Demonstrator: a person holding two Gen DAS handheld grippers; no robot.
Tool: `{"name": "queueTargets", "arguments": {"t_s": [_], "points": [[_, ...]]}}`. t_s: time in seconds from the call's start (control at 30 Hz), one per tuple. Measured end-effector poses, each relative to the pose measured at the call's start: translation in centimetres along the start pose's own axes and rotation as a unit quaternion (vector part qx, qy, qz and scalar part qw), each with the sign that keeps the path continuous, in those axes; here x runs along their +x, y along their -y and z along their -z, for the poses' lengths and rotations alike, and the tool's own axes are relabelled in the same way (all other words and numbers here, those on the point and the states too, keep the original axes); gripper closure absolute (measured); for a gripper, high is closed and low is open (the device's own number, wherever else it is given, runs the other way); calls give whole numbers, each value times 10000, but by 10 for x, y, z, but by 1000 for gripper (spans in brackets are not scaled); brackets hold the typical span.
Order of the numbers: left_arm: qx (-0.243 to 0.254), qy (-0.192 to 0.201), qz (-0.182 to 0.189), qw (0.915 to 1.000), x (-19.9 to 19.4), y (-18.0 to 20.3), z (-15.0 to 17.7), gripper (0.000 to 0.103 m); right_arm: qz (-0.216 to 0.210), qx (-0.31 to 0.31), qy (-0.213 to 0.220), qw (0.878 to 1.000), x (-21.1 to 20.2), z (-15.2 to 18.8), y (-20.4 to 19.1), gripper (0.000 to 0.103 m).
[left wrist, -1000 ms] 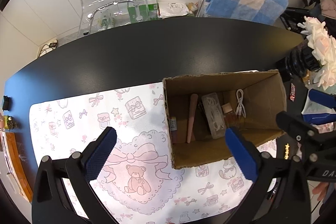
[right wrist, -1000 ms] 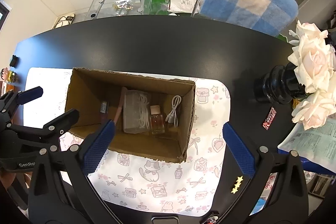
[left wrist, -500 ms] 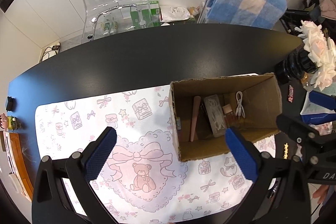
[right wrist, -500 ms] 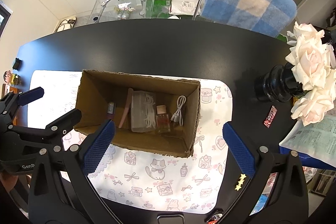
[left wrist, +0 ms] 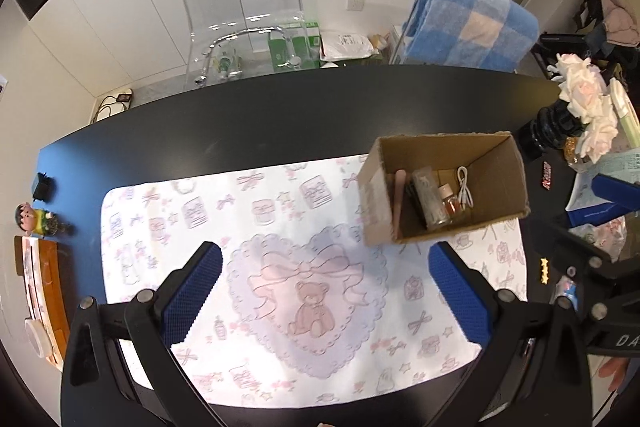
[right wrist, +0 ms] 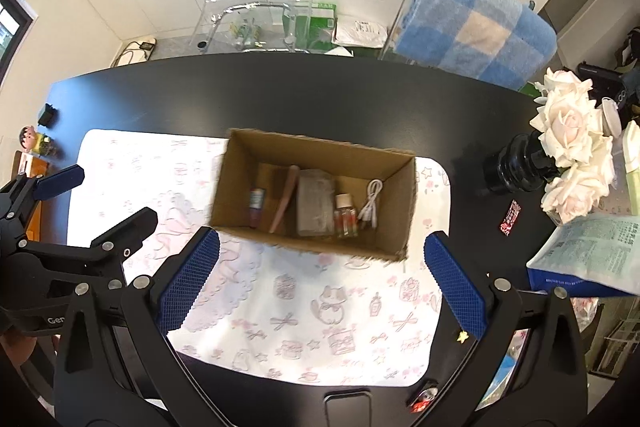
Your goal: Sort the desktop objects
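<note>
An open cardboard box (right wrist: 394, 223) (left wrist: 500, 183) stands on a white patterned mat (right wrist: 320, 307) (left wrist: 280, 211) on the black table. Inside lie a pink stick (right wrist: 284, 201), a clear packet (right wrist: 316, 203), a small bottle (right wrist: 345, 215), a white cable (right wrist: 370, 203) and a small tube (right wrist: 256, 205). My left gripper (left wrist: 326, 301) is open and empty, above the mat, left of the box. My right gripper (right wrist: 322, 281) is open and empty, just in front of the box.
A black vase with white roses (right wrist: 560, 143) stands at the right. A printed packet (right wrist: 592, 255) lies at the right edge. A small figurine (left wrist: 38, 221) and an orange tray (left wrist: 40, 291) sit at the left. A clear chair (left wrist: 240, 7) and blue towel (left wrist: 476, 23) are behind the table.
Both grippers have pulled back and up from the box, so it looks smaller and farther. In the left view the box has shifted right. Both stay open.
</note>
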State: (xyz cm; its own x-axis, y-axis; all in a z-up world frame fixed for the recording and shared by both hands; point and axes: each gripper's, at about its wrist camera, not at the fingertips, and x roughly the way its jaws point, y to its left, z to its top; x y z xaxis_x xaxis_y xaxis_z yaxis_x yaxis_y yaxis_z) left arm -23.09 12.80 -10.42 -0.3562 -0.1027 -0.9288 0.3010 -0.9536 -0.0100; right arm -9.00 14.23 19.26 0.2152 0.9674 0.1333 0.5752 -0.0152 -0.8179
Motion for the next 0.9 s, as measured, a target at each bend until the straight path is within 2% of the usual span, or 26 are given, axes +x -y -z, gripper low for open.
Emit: {"name": "queueTargets", "arguments": {"t_s": [0.3, 0.67, 0.9], "points": [[-151, 210, -96, 9996, -52, -52, 52, 0, 22, 53, 196, 9998, -45, 39, -58, 0], [-473, 345, -220, 9980, -102, -113, 139, 0, -87, 3, 423, 9991, -86, 99, -141, 0], [-594, 393, -265, 9971, -126, -134, 177, 0, -103, 46, 537, 9985, -109, 143, -177, 0]]}}
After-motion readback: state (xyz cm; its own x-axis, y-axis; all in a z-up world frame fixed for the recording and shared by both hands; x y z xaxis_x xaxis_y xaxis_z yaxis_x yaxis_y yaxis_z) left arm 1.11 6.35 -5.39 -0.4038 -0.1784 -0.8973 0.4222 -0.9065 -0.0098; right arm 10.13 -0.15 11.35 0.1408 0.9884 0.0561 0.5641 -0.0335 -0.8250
